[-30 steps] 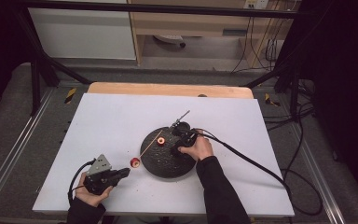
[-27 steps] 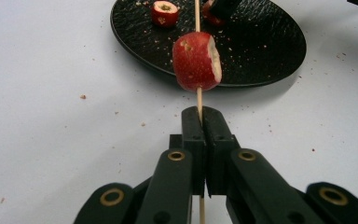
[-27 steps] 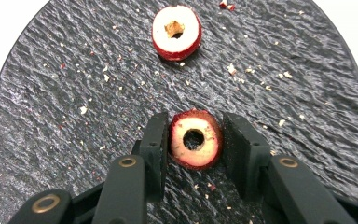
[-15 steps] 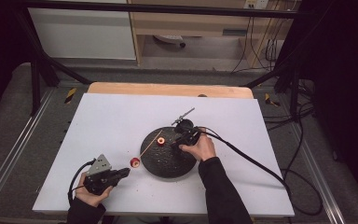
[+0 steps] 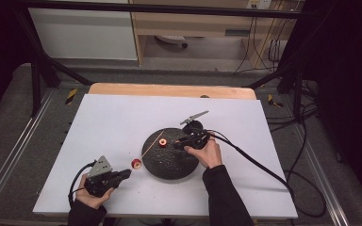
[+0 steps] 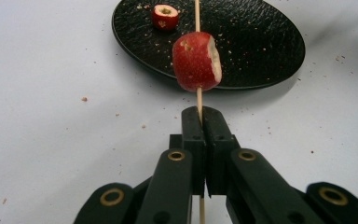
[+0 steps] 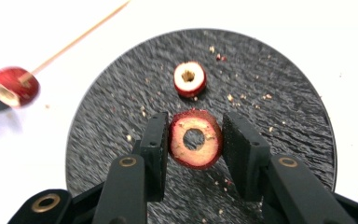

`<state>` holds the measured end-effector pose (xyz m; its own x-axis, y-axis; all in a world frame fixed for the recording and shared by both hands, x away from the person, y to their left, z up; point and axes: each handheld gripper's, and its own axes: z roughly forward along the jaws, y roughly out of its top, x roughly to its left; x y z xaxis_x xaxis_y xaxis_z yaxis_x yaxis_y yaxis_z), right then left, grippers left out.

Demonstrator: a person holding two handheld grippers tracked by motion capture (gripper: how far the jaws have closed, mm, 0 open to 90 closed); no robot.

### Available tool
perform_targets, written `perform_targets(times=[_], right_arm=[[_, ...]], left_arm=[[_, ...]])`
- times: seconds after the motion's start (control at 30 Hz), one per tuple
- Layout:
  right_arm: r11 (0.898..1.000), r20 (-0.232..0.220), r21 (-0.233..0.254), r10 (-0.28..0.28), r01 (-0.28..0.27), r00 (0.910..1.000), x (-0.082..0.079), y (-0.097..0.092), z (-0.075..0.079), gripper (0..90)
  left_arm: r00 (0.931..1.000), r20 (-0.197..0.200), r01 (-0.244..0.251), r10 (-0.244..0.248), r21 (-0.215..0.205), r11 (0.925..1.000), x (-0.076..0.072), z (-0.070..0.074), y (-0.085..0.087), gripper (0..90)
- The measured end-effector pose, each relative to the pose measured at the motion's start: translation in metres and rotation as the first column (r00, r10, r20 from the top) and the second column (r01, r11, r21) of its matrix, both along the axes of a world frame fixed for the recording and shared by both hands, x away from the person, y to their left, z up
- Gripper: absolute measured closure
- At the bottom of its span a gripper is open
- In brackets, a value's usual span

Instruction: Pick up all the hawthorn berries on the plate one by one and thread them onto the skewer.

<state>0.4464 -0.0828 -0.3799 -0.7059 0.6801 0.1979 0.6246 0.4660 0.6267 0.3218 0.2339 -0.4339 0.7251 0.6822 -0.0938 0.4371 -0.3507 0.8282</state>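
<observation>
The left hand-held gripper is clenched on a thin wooden skewer, with one red fruit piece already threaded just beyond its jaws. The skewer's long axis runs from that gripper up and right, its free tip reaching over the plate on the white tabletop. The right hand-held gripper is over the plate, well right of the skewer; between its jaws stands a cored fruit ring, the left jaw touching it, the right jaw with a slight gap, so the grasp looks not quite closed. The ring's hole faces that gripper's camera. Judging from this, the next move turns on bringing that hole in line with the skewer tip, which lies up and to the left in the right gripper view. A smaller cored piece lies farther on the plate. The plate is black, round and rough-grained, scattered with crumbs; the fruit has glossy red skin and pale flesh
</observation>
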Motion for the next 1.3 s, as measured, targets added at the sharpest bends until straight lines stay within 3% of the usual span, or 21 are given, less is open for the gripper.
perform_targets(times=[0.2, 0.37, 0.5, 0.6, 0.77, 0.97, 1.1, 1.13, 1.2, 1.3], right_arm=[[0.993, 0.031, 0.109, -0.058, 0.055, 0.9978, -0.012, -0.011, -0.002, 62.8], [0.973, 0.06, 0.206, -0.115, 0.101, 0.9915, -0.021, -0.019, -0.008, 62.8], [0.947, 0.075, 0.291, -0.165, 0.137, 0.9835, -0.031, -0.024, -0.013, 62.8], [0.919, 0.078, 0.362, -0.198, 0.157, 0.9771, -0.038, -0.026, -0.019, 62.8], [0.884, 0.089, 0.433, -0.237, 0.177, 0.9674, -0.046, -0.026, -0.025, 62.8], [0.823, 0.082, 0.53, -0.286, 0.201, 0.9546, -0.055, -0.027, -0.035, 62.8], [0.814, 0.088, 0.545, -0.293, 0.2, 0.952, -0.06, -0.025, -0.037, 62.8], [0.808, 0.094, 0.553, -0.303, 0.203, 0.9483, -0.061, -0.024, -0.038, 62.8], [0.786, 0.1, 0.584, -0.317, 0.203, 0.9431, -0.064, -0.025, -0.037, 62.8], [0.777, 0.112, 0.596, -0.332, 0.204, 0.9366, -0.067, -0.025, -0.036, 62.8]], left_arm=[[1.0, 0.004, 0.001, -0.001, 0.002, 1.0, 0.0, 0.0, 0.0, 88.3], [1.0, 0.005, 0.0, 0.0, 0.001, 1.0, -0.001, 0.0, -0.001, 88.3], [1.0, 0.005, 0.006, -0.006, 0.004, 1.0, -0.001, 0.0, -0.002, 88.3], [1.0, 0.007, 0.007, -0.007, 0.004, 1.0, -0.001, 0.0, -0.002, 88.3], [0.9999, 0.009, 0.007, -0.007, 0.002, 1.0, -0.002, 0.0, -0.004, 88.3], [0.9999, 0.01, 0.01, -0.01, 0.004, 0.9999, -0.003, 0.0, -0.005, 88.3], [0.9998, 0.011, 0.015, -0.015, 0.006, 0.9999, -0.004, 0.0, -0.007, 88.3], [0.9998, 0.011, 0.014, -0.014, 0.003, 0.9999, -0.004, 0.0, -0.008, 88.3], [0.9998, 0.012, 0.018, -0.018, 0.003, 0.9998, -0.005, 0.0, -0.009, 88.3], [0.9997, 0.014, 0.022, -0.022, 0.001, 0.9998, -0.006, 0.0, -0.01, 88.3]])
